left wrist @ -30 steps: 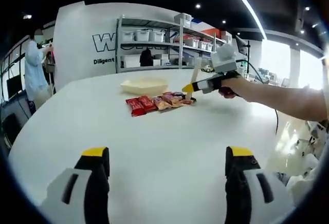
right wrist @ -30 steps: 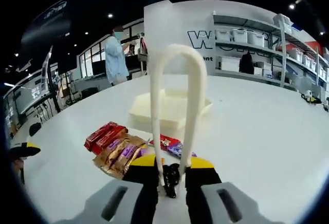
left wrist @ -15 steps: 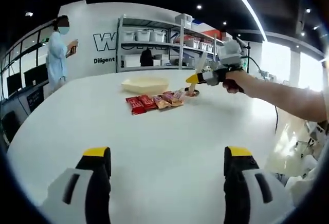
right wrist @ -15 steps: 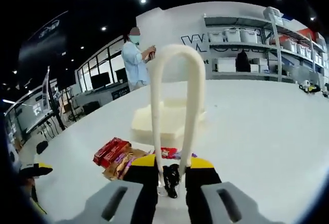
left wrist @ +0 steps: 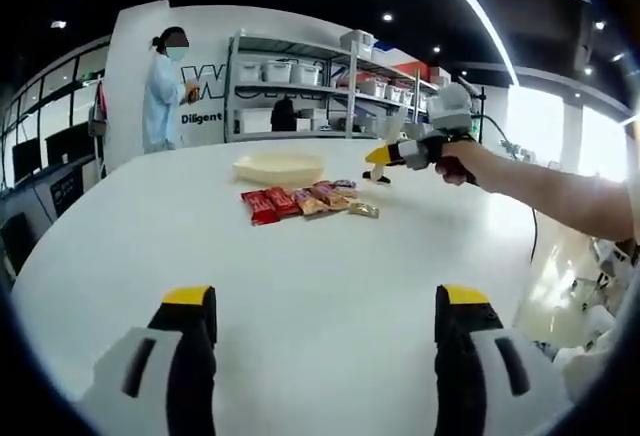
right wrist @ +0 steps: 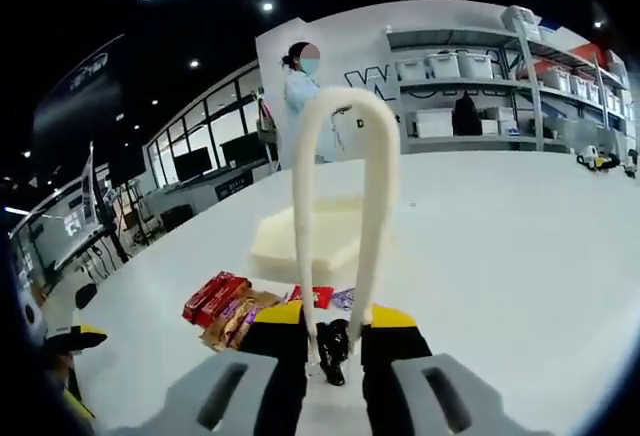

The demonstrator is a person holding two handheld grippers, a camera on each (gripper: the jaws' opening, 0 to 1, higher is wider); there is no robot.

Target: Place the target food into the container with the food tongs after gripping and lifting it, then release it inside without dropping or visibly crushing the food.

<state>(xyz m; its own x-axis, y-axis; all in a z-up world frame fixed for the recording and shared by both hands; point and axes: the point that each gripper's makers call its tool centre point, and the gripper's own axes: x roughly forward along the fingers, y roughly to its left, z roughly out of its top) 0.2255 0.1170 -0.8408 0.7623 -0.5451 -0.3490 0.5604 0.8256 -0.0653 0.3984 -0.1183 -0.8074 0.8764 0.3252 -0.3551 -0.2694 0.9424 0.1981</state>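
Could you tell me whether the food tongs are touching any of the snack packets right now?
Apart. In the left gripper view the food tongs, held in the right hand-held gripper, hang above the table, with a clear gap to the snack packets.

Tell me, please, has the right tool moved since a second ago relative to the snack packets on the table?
Yes. In the left gripper view, the right tool has lifted up and away from the snack packets, holding the food tongs above the table.

Grey gripper (left wrist: 327, 356), black yellow-tipped jaws
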